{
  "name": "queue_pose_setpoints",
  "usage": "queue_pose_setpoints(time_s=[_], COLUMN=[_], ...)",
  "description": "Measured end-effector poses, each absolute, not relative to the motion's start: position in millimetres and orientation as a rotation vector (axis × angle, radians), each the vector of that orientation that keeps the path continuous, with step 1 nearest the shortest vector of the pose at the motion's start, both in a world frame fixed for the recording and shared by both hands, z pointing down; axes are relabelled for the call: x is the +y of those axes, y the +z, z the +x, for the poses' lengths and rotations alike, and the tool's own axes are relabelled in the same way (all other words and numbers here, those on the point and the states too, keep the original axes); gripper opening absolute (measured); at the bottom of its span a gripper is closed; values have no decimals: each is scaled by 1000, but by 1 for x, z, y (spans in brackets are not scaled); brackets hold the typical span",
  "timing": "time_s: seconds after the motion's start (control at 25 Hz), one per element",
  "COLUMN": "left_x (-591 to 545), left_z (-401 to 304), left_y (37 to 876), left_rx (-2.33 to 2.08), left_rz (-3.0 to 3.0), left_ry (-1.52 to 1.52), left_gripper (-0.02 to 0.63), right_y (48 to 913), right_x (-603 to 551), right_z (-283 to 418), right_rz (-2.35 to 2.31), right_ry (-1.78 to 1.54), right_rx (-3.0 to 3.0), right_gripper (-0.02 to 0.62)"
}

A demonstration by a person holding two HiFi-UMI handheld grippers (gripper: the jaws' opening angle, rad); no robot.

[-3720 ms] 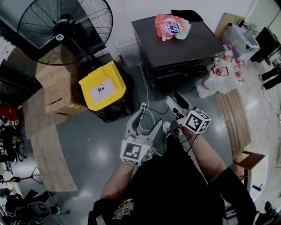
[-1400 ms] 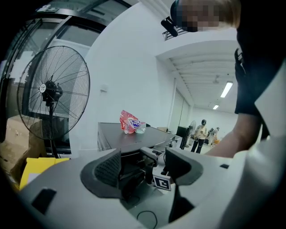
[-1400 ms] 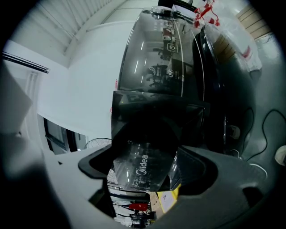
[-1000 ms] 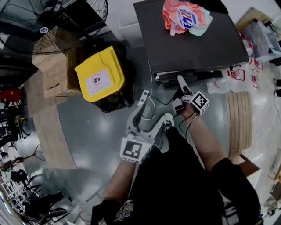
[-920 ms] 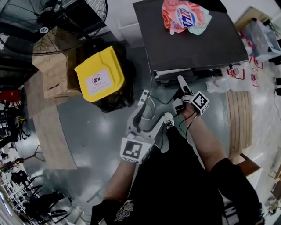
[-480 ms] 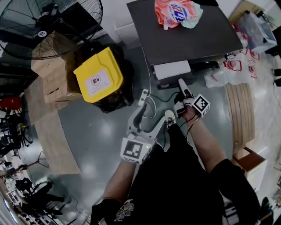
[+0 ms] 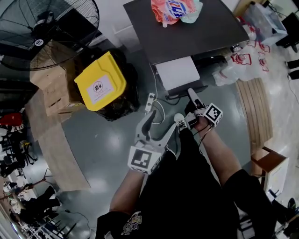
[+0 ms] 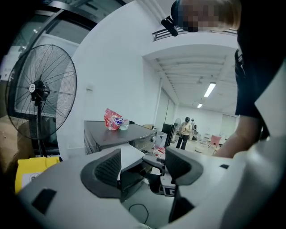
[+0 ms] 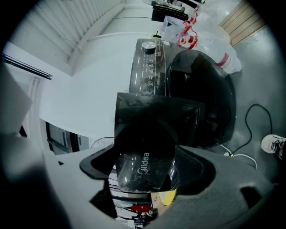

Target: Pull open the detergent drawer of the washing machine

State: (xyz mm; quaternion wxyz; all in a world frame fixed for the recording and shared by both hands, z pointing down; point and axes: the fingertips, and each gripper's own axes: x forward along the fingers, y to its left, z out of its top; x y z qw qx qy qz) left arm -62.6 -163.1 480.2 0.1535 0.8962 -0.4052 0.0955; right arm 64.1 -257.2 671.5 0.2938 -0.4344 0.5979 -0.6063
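Observation:
The dark washing machine [image 7: 201, 35] stands at the top of the head view with a pink detergent bag [image 7: 174, 9] on its lid. Its detergent drawer [image 7: 177, 73] sticks out of the front, white top showing. My right gripper [image 7: 190, 93] is shut on the drawer's dark front panel [image 9: 144, 161], which fills the space between its jaws in the right gripper view [image 9: 145, 172]. The left gripper [image 7: 162, 120] hangs open over the floor, well back from the machine, nothing between its jaws [image 8: 143, 167]. The drawer [image 8: 133, 154] also shows in the left gripper view.
A yellow-lidded bin [image 7: 100, 84] and cardboard boxes [image 7: 51, 88] stand left of the machine, with a large fan [image 7: 46, 28] behind. A power strip and cable [image 7: 150, 99] lie on the floor. Plastic bags [image 7: 238, 65] and wooden planks [image 7: 250, 112] are to the right.
The right gripper closed on the drawer front and drew back toward me; the drawer has slid well out, its white top now exposed. The left gripper has barely moved.

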Motion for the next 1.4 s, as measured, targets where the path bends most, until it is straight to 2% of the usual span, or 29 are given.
queue_pose_setpoints(time_s=[0.32, 0.48, 0.72, 0.8, 0.96, 1.0, 1.12, 1.24, 1.4], left_x=[-137, -125, -102, -95, -82, -79, -74, -68, -58], left_z=[-71, -82, -101, -108, -116, -117, -117, -110, -92], left_y=[482, 476, 461, 459, 454, 452, 438, 432, 429], left_rx=[-1146, -1140, -1118, -1123, -1108, -1104, -1099, -1104, -1114], left_rz=[2589, 2615, 2670, 2706, 2751, 2752, 2730, 2733, 2734], left_ry=[272, 257, 207, 170, 141, 137, 130, 110, 121], left_gripper=[285, 285, 284, 280, 232, 216, 152, 46, 15], right_y=[674, 653, 579, 553, 509, 499, 467, 439, 414], right_x=[-245, -236, -210, -198, -168, -159, -134, -112, -86], right_z=[66, 58, 28, 20, 3, -2, -16, -20, -13], right_rz=[-1247, -1273, -1225, -1243, -1335, -1346, -1362, -1366, -1362], right_ry=[-1593, -1487, -1245, -1153, -935, -868, -680, -523, -351], right_rx=[1668, 1835, 2082, 2166, 2385, 2448, 2610, 2719, 2827], right_gripper=[437, 420, 309, 233, 22, 0, 0, 0, 3])
